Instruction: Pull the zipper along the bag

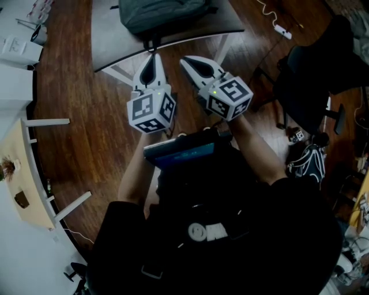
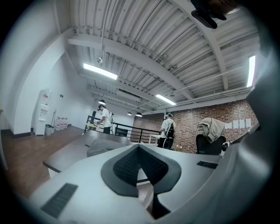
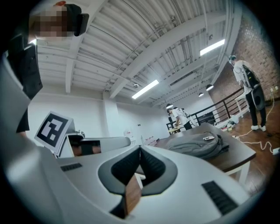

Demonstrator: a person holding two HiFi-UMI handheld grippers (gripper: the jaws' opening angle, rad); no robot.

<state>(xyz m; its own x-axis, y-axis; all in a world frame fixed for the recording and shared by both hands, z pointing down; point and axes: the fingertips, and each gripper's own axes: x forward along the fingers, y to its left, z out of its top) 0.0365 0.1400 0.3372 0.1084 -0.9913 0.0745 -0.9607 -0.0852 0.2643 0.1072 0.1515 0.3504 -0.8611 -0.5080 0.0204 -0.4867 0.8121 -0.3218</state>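
A grey-green bag (image 1: pixel 167 14) lies on a grey table (image 1: pixel 112 40) at the top of the head view. Both grippers hang side by side over the wooden floor, short of the table's near edge, and touch nothing. My left gripper (image 1: pixel 152 57) is shut, its dark pads meeting with nothing between them (image 2: pixel 138 145). My right gripper (image 1: pixel 185 61) is shut and empty too (image 3: pixel 140 148). In the right gripper view the bag (image 3: pixel 197 144) lies ahead to the right, and in the left gripper view the bag (image 2: pixel 103 146) lies ahead to the left. No zipper pull can be made out.
A black office chair (image 1: pixel 311 86) stands to the right, with a white cable (image 1: pixel 277 23) on the floor beyond it. White furniture (image 1: pixel 17 86) lines the left side. Several people (image 2: pixel 105 120) stand far off by a railing and a brick wall (image 2: pixel 192 127).
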